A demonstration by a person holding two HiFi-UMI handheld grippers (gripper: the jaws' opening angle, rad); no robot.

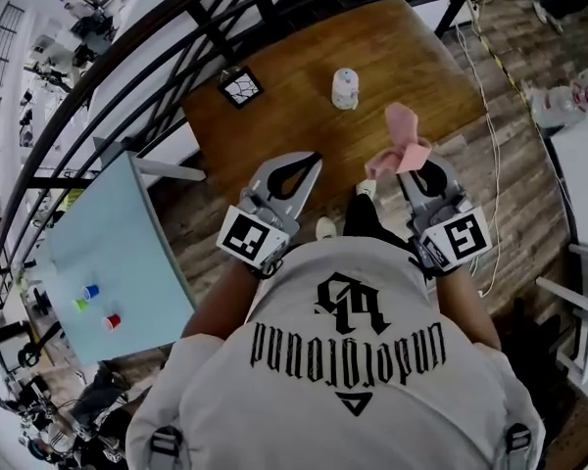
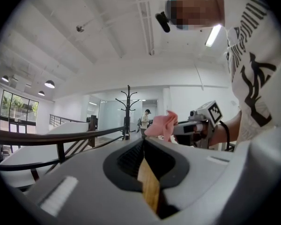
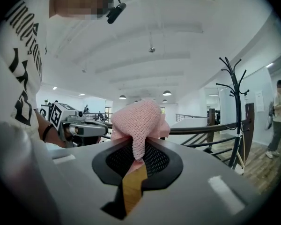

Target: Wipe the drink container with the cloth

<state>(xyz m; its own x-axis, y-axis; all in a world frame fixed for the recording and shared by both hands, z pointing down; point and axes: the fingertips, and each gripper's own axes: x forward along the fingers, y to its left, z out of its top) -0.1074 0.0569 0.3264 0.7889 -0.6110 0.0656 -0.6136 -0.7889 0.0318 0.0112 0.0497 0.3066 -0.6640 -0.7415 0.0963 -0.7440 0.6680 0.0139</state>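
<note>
One cloth (image 1: 404,130) is pinched in the right gripper (image 1: 415,167); the left gripper (image 1: 308,163) is closed; a bottle (image 1: 345,88) stands on the desk (image 1: 274,116).

The person's white T-shirt (image 1: 353,360) carries black gothic lettering that reads "underground", upside down in the head view, set between an interlaced monogram that cannot be spelled out and a small triangle emblem; each gripper view catches only a sideways slice of that word. The cube (image 1: 253,238) on the left gripper (image 1: 309,162), the cube (image 1: 458,238) on the right gripper (image 1: 412,164) and a card (image 1: 240,87) on the wooden table (image 1: 274,125) bear black-and-white square markers without letters. The label on the drink container (image 1: 345,88) is too small to read.
</note>
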